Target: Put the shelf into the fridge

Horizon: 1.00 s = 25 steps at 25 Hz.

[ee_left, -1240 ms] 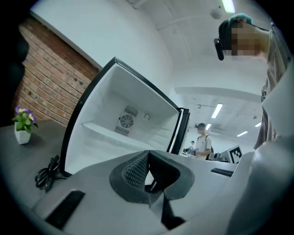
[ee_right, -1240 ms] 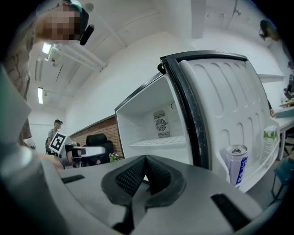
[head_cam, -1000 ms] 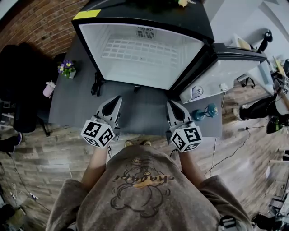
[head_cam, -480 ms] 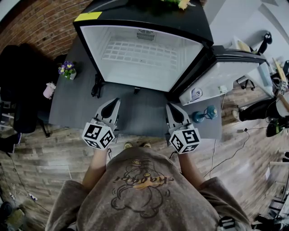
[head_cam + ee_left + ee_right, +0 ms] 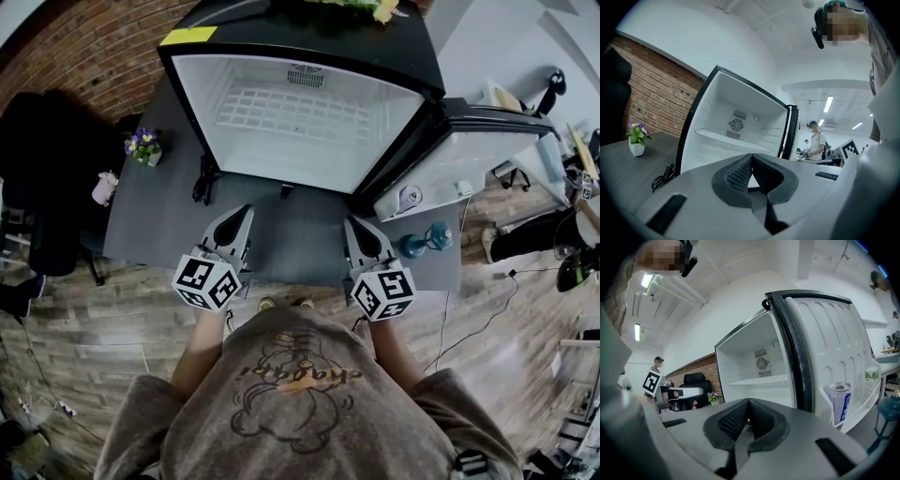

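1. Reaching in w/ left gripper (image 5: 244,210) and right gripper (image 5: 350,221), both pressed together and empty, could unseat the shelf (image 5: 295,111), lying inside fridge (image 5: 200,103) at 12 o'clock.
2. Door (image 5: 469,155) at 2 o'clock: if swung shut early, may hit right gripper.

Head view looks down, gripper views level (all share the fridge (image 5: 309,155)).

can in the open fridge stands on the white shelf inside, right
No: the can stands in the door rack of the open fridge, not on the white shelf. The right gripper view shows it.
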Each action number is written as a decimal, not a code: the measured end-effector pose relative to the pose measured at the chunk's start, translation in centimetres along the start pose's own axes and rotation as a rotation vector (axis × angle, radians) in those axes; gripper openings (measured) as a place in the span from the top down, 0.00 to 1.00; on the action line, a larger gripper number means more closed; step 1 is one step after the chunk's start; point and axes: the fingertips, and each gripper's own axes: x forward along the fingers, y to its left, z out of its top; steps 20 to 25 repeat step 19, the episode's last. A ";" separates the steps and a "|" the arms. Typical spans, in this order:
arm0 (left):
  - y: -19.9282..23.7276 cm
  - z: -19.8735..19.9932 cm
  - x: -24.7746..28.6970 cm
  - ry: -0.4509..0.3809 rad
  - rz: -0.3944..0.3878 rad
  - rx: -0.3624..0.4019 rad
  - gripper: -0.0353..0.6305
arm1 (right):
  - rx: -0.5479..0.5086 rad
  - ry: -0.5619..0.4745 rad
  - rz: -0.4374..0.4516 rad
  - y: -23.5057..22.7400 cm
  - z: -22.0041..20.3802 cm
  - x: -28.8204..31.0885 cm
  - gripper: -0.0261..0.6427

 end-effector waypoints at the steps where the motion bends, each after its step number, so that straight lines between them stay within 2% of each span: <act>1: 0.0 0.1 0.0 -0.003 0.002 -0.004 0.90 | 0.001 0.001 0.000 0.0 0.0 0.0 0.96; 10: 0.5 0.2 -0.1 -0.011 0.027 -0.036 0.90 | 0.005 0.004 -0.001 0.0 0.0 -0.1 0.96; 18: 1.0 -0.3 -0.1 -0.019 0.051 -0.110 0.90 | 0.005 0.008 -0.007 -0.2 0.0 -0.2 0.96; 25: 1.0 -0.4 -0.1 -0.019 0.054 -0.114 0.90 | 0.004 0.008 -0.007 -0.3 0.0 -0.2 0.96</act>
